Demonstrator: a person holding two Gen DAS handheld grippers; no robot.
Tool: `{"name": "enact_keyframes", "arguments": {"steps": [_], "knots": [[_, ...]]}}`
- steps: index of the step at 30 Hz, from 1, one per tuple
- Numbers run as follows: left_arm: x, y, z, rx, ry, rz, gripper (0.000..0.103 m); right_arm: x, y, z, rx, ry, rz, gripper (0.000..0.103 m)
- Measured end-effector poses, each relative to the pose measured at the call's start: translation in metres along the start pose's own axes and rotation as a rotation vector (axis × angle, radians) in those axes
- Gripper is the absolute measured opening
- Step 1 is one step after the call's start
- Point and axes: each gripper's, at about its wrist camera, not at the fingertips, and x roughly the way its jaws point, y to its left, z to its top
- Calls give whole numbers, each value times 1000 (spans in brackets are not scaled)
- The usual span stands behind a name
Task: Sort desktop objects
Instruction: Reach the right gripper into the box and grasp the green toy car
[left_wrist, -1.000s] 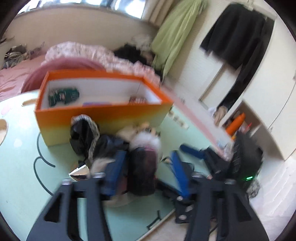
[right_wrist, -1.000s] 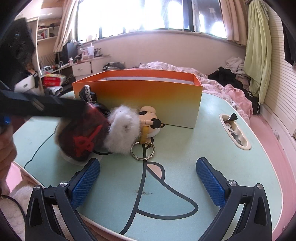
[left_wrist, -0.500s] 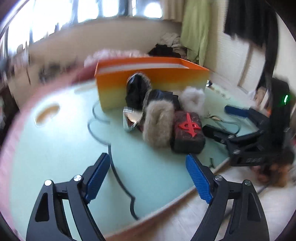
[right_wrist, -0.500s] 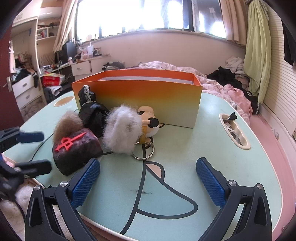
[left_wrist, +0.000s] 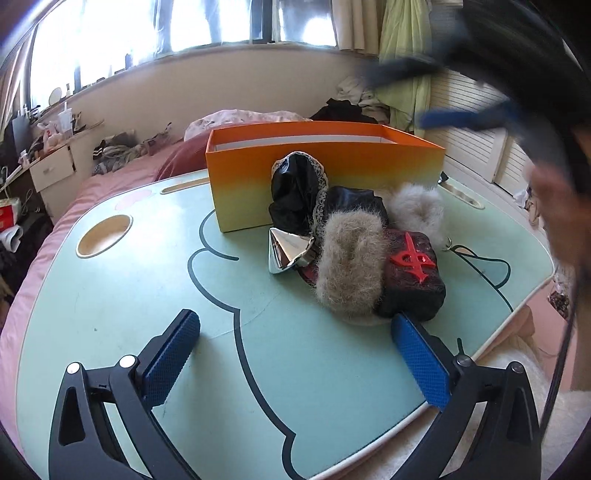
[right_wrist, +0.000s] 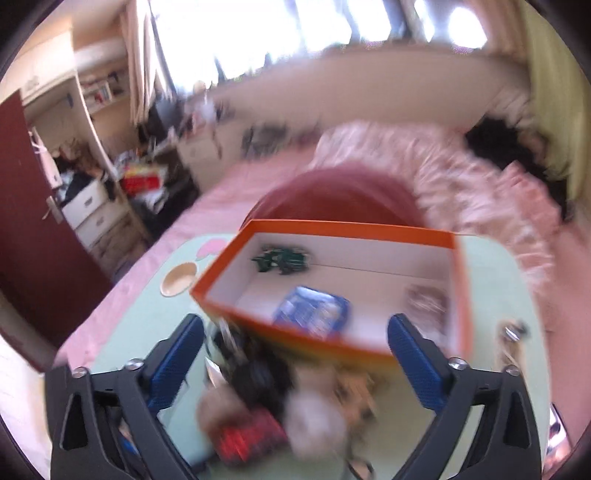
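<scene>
Left gripper (left_wrist: 295, 354): jaws wide and opening, nothing between pads, only bare table (left_wrist: 110, 295) under the gap. Right pad's tip just beside the dark pouch (left_wrist: 413, 273), no contact visible.

Ahead at 12 o'clock of the left gripper, a heap of items on the table: dark pouch with red emblem nearest, tan fur (left_wrist: 351, 266) touching its left side, silver cone (left_wrist: 288, 251) at 10 o'clock of the fur, black lace-edged pouch (left_wrist: 295, 195) behind it leaning against the box (left_wrist: 332, 177), pale fur (left_wrist: 417, 210) at 1 o'clock, touching the dark pouch's far edge. Metal ring (left_wrist: 452, 246) just right of the pale fur.

Box: orange shading to yellow, open top, standing at the table's far side, behind the heap.

At 2 o'clock in the left view, blurred: right gripper (left_wrist: 436, 92) above the box's right end, with a blurred hand (left_wrist: 561, 225) below it at 3 o'clock.

Right gripper (right_wrist: 295, 354), own view: jaws spread and closing, nothing pinched. Frame heavily blurred. Looks down over the heap into the box (right_wrist: 458, 295). Inside: green item (right_wrist: 282, 258) at 11 o'clock, blue item (right_wrist: 314, 312) near the front wall, a pale brownish item (right_wrist: 424, 301) at 2 o'clock; none identifiable. Heap under the pads, smeared: red emblem (right_wrist: 243, 439) at 7 o'clock.

Round recess (left_wrist: 105, 234) in the table at 10 o'clock of the left gripper. Bed (right_wrist: 461, 173) beyond the table.
</scene>
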Motion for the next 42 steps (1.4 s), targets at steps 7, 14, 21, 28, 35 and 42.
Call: {"name": "enact_keyframes", "arguments": {"steps": [7,14,21,28,35,42], "knots": [[1,1,1,3,-1,-6,103,125,-12,82,228,307,-33,68],[-1,1,-1,8,-5,-19,103,170,-29,78,318,387,-104,68],[-1,-2,-2,11,-9,-21,103,176,-32,50,210,448,-194,60],[1,1,0,13,-9,-20,103,157,-20,30,174,330,-202,76],[3,3,0,12,-9,-21,103,190,-7,21,146,413,-246,81],[3,4,0,13,-8,-22,103,193,2,18,84,421,-275,73]]}}
